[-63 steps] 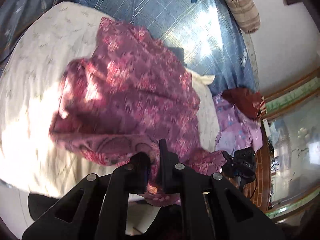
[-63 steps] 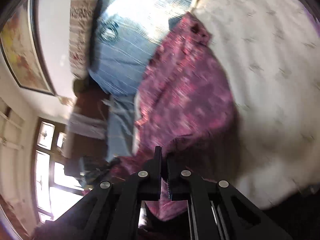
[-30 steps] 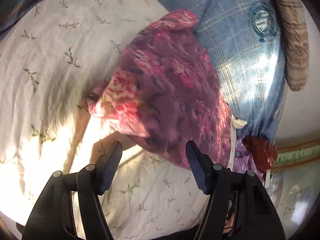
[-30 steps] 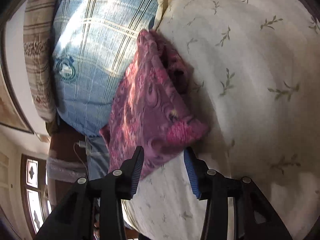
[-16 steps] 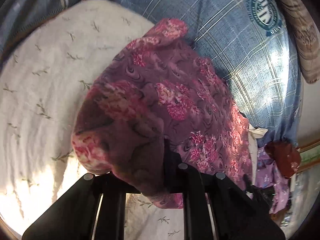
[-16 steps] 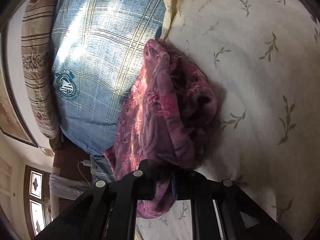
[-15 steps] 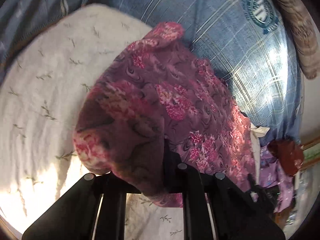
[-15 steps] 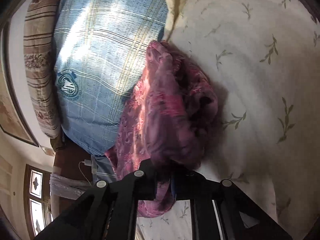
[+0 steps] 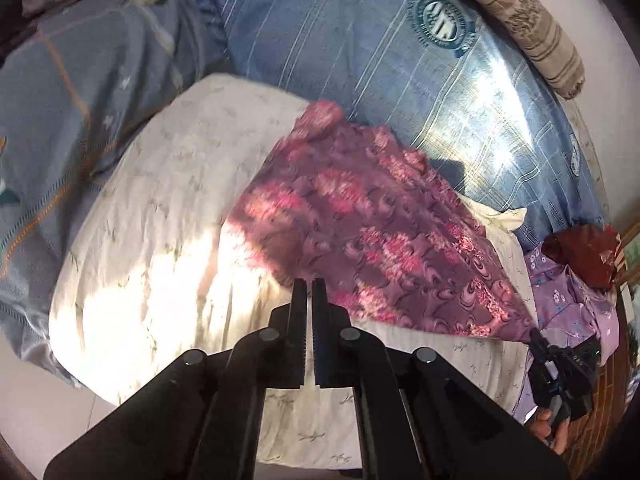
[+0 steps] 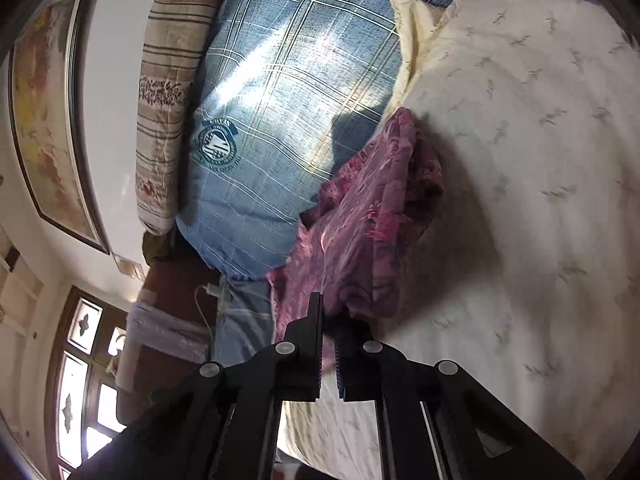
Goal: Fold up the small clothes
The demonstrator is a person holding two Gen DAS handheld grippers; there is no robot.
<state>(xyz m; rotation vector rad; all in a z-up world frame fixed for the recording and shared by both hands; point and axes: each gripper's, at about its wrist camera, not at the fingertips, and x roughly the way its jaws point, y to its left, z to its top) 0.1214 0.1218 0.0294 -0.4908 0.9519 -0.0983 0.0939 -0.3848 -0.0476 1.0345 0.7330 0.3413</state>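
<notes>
Where it stands: While the purple floral garment (image 9: 372, 236) lies partly on the white bedspread (image 9: 160, 208), its near edge is stretched up between the two grippers.
Left gripper (image 9: 308, 292): its fingers, wide apart a second ago, have just closed and now pinch one near corner of the cloth.
Right gripper (image 10: 328, 312): its fingers have likewise just been closing and now clamp the other near corner, fabric bunched between them.
Change: a second ago the garment lay loose in a heap in front of open fingers; now both corners are gripped and the cloth is lifted and pulled taut.
Far edge: resting against the blue plaid pillow (image 9: 400, 60).
Meaning for task: the grasp looks done; the next step is probably carrying the near edge over to make a fold.
</notes>
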